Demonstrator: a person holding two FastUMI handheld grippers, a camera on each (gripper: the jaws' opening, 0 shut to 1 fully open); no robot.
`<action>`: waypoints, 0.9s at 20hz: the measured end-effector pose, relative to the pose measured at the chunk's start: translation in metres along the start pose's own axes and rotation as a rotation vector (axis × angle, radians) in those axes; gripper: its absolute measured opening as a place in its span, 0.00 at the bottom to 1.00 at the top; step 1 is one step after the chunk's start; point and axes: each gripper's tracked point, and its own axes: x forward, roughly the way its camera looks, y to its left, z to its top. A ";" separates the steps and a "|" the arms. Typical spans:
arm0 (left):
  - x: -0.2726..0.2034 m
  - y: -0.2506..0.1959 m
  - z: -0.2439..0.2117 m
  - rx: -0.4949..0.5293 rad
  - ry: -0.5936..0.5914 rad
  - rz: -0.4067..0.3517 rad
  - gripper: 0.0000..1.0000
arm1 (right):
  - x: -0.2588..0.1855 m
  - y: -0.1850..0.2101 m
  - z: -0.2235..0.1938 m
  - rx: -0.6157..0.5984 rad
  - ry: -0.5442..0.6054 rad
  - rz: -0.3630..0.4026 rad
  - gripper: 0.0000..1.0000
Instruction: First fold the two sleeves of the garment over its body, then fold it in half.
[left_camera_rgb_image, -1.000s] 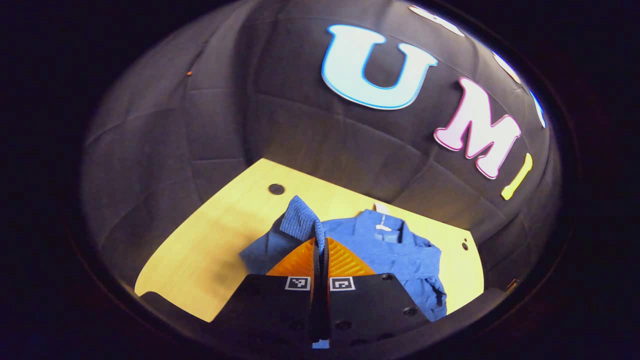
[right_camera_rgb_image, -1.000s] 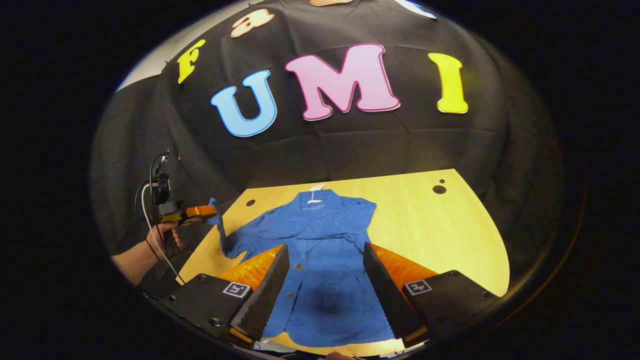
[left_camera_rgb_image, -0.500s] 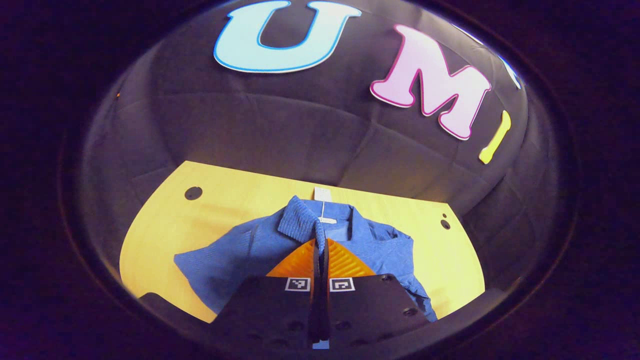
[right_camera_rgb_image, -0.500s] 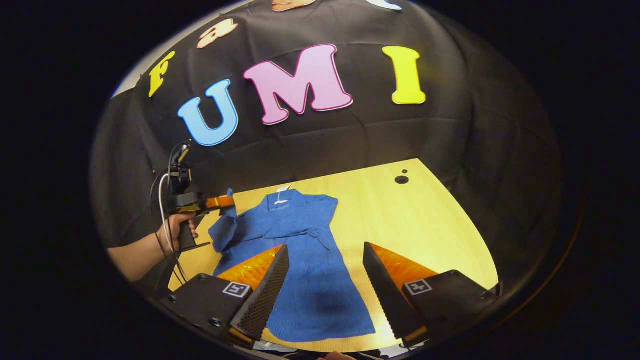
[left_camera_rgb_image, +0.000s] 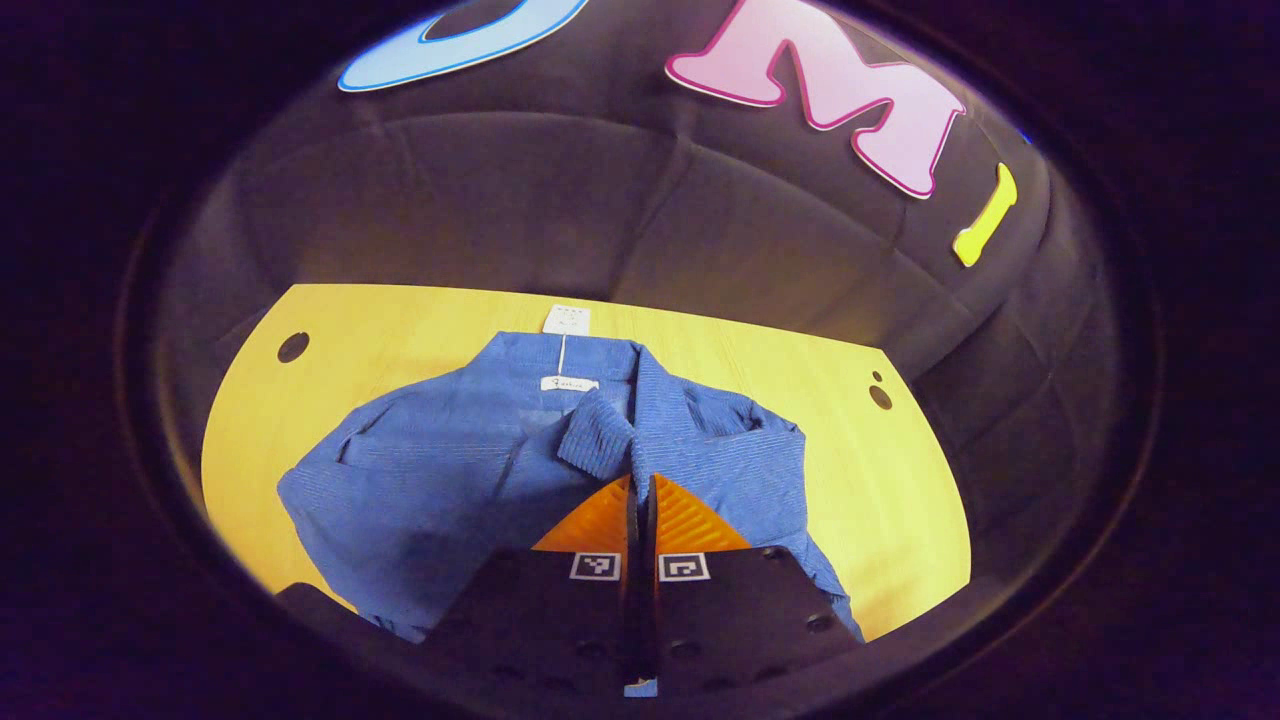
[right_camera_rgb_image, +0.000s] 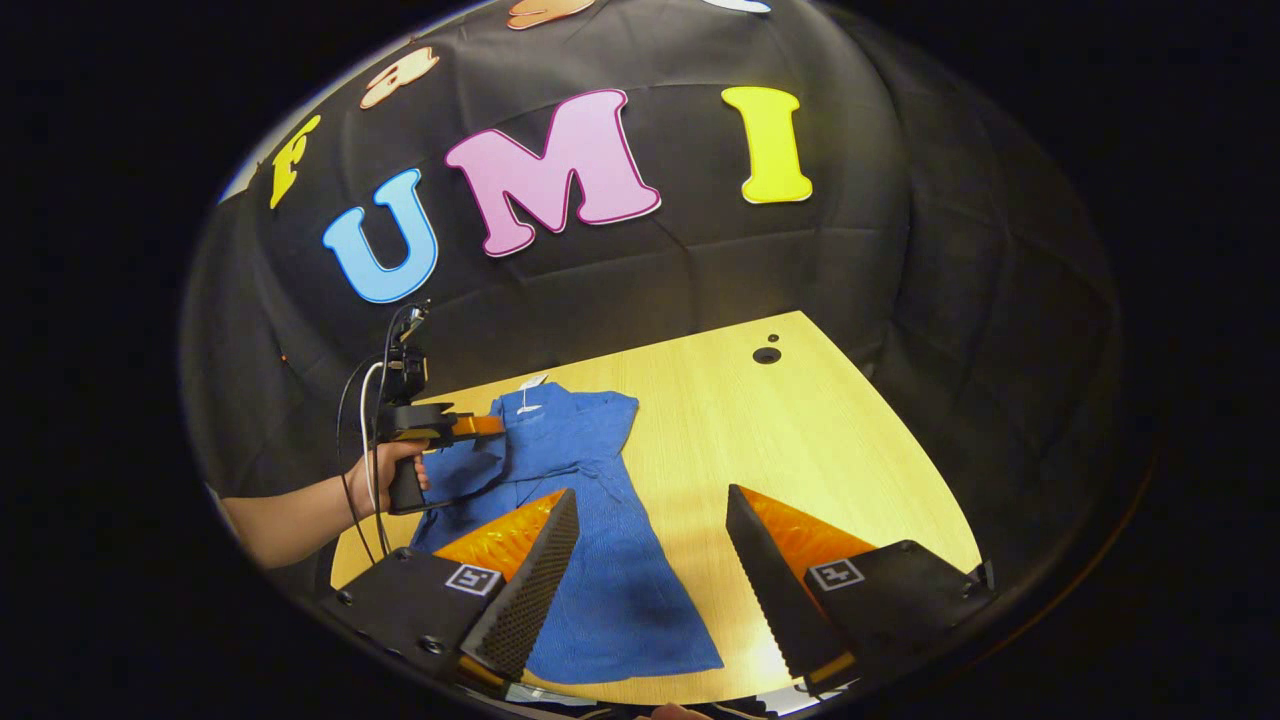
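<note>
Left gripper view: a blue shirt (left_camera_rgb_image: 500, 460) of ribbed, corduroy-like cloth lies collar-away on a pale wooden table (left_camera_rgb_image: 400, 320). The left gripper (left_camera_rgb_image: 640, 480) has its fingers clenched on the sleeve cuff (left_camera_rgb_image: 595, 440), held above the chest just below the collar. A white label (left_camera_rgb_image: 566, 383) sits inside the neck and a paper tag (left_camera_rgb_image: 566, 318) lies past it on the wood.

Right gripper view: the shirt sits on the left part of the table, hem nearest. The right gripper (right_camera_rgb_image: 650, 545) hangs released, fingers spread wide above the hem and bare wood. Farther off, a hand (right_camera_rgb_image: 385, 470) holds the left gripper over the shirt's upper part.

The cloth looks soft, light and limp; it will likely sag and crease wherever unsupported. Cuffs and hem corners, thicker and seamed, seem the surest places to pinch. The table is smooth, with small round holes (right_camera_rgb_image: 766, 354) near its corners.
</note>
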 end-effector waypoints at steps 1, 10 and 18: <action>0.004 -0.006 0.000 0.015 0.001 -0.012 0.00 | 0.001 -0.003 0.000 0.003 0.002 -0.003 0.96; 0.047 -0.018 -0.009 0.127 0.061 0.058 0.00 | 0.009 -0.019 -0.002 0.020 0.011 -0.019 0.95; 0.055 -0.077 -0.014 0.094 0.062 -0.073 0.36 | 0.018 -0.028 -0.009 0.033 0.031 -0.030 0.96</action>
